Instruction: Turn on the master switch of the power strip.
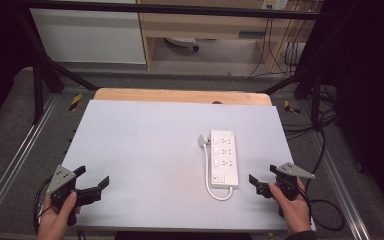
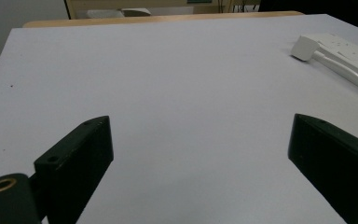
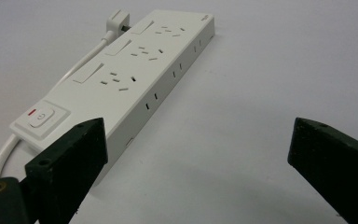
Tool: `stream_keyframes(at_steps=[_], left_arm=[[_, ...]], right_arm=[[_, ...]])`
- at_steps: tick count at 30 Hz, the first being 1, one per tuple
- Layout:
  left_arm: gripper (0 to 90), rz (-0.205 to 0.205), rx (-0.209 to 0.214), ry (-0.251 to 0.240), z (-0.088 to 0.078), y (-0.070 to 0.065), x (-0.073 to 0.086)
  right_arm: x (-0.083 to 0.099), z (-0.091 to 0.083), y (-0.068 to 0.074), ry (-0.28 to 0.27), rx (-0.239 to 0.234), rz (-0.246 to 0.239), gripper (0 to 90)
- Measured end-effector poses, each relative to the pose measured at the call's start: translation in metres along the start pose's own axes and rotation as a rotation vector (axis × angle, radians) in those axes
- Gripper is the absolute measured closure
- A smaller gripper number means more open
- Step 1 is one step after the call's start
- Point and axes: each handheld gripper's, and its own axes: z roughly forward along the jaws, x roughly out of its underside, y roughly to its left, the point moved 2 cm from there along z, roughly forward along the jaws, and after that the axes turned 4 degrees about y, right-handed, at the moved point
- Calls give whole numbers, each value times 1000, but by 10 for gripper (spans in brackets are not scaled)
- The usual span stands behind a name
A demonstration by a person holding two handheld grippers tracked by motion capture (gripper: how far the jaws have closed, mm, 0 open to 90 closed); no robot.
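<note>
Power strip [image 3: 121, 77] shows its red-marked switch [image 3: 41, 116] in right gripper view

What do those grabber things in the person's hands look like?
Each hand holds a black tool. The left gripper and right gripper have two chunky black jaws with small screw holes. Each carries a grey three-cornered plate on top, dotted with little holes. A black cable trails from the right one.

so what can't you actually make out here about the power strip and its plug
- Plug prongs: too small in the high view, turned away in the right gripper view.
- Power strip: far end cut off by the left gripper view's right edge.
- Switch marking: too blurred to read.
- Cable: partly behind the right gripper's near jaw.
</note>
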Motion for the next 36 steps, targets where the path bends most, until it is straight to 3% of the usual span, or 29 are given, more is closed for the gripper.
stream_keyframes(at_steps=[17,36], left_arm=[[64,0,8,3,-1,0,0],[62,-8,25,8,-1,-1,0]], right_arm=[[-1,-6,1,-3,0,18,42],[-23,-16,14,-107,-26,34,23]])
